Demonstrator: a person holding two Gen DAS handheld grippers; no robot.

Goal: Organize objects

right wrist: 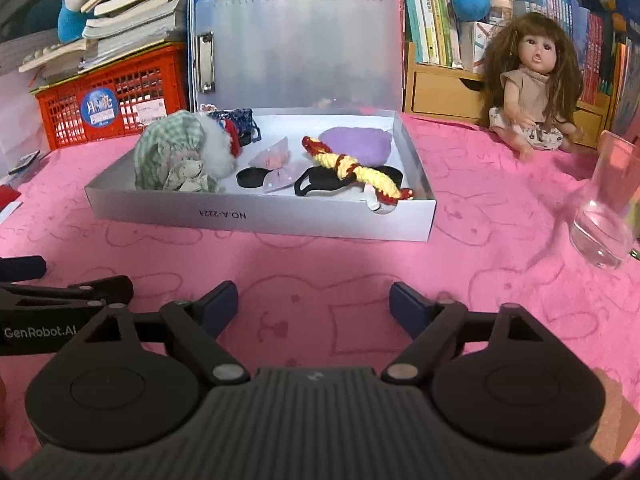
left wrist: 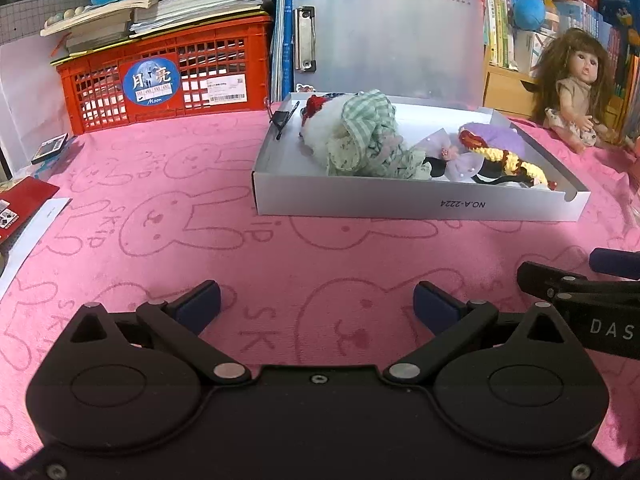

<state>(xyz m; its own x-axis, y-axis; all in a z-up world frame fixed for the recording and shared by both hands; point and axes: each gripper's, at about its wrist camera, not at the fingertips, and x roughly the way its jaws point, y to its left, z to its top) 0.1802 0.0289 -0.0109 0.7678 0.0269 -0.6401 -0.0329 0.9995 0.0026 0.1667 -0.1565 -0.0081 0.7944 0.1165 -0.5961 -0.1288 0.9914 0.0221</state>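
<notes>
Jaws of both the left gripper (left wrist: 316, 304) and right gripper (right wrist: 314, 304) gape empty over the pink cloth (left wrist: 160, 208); I would approach the far doll (right wrist: 524, 92) low, gripping its torso.

Right gripper (left wrist: 600, 280): cut off at left-wrist frame's right edge.
Glass (right wrist: 608, 204): cropped at right-wrist frame's right edge.
Black bands (right wrist: 320, 184): partly hidden under crocheted cord (right wrist: 360, 170).
Crate label (left wrist: 226, 90): print too small.
</notes>
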